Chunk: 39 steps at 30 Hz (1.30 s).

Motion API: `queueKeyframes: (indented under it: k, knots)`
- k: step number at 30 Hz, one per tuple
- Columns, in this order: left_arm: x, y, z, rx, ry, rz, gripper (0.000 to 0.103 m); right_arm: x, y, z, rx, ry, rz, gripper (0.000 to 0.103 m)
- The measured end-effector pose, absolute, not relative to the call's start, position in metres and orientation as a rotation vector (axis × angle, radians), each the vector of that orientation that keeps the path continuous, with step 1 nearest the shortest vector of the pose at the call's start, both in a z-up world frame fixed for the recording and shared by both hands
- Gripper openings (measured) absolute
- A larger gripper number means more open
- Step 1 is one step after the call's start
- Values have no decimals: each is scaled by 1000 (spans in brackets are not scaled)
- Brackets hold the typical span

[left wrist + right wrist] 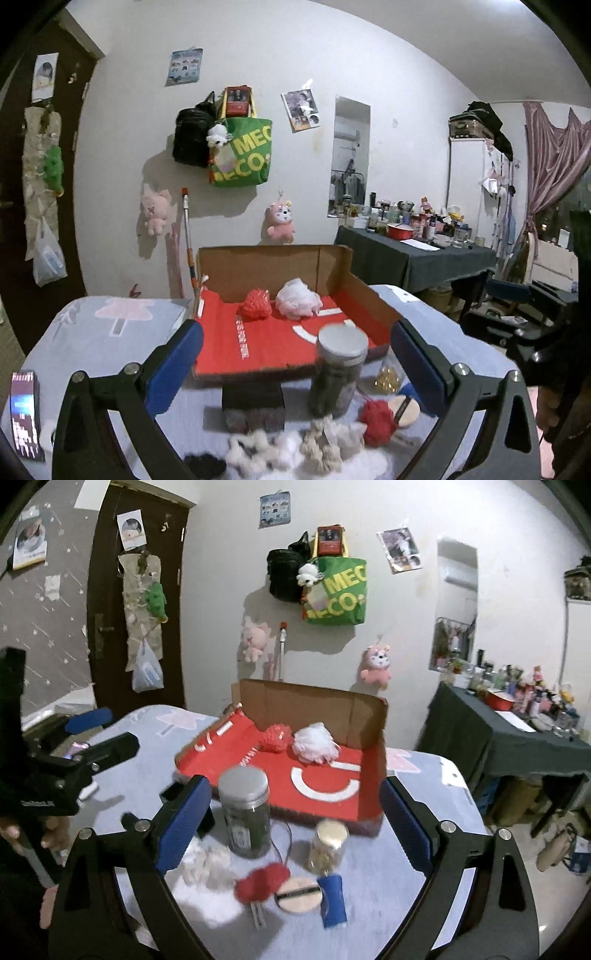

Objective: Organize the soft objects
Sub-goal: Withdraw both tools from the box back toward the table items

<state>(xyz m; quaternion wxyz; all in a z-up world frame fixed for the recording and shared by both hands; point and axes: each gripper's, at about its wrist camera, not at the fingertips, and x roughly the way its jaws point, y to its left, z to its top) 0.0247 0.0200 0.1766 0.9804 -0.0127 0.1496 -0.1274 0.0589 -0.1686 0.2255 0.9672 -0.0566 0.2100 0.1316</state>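
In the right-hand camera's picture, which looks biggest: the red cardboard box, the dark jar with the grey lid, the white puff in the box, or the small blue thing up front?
Largest to smallest as they appear:
1. Red cardboard box
2. Dark jar
3. White puff and small blue thing: about alike, and the blue one sits nearer the camera, so I won't rank them.

Soft items, two boxed and the rest loose on the table

A red mesh bath puff (274, 738) and a white mesh bath puff (315, 743) lie side by side, just about touching, at the back of the open red-lined cardboard box (365, 716). In front of the box, on the cloth, lie a red puff (260, 882), a round beige powder puff (298, 894) beside it, and a blurred row of beige and white scrunchies (321, 441).
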Motion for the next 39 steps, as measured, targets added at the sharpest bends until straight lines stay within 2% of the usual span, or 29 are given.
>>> queueKeyframes:
  k: [8, 20, 28, 39]
  knots:
    - [2, 12, 130, -33, 341, -227, 103, 39, -171, 168, -69, 476, 226, 94]
    - [16, 12, 54, -28, 513, -198, 103, 46, -181, 91, -26, 590, 184, 94]
    - [24, 19, 44, -23, 558, -182, 103, 60, -190, 79, -15, 631, 172, 94]
    - [40, 66, 36, -26, 644, -114, 103, 86, -222, 70, 47, 713, 170, 94]
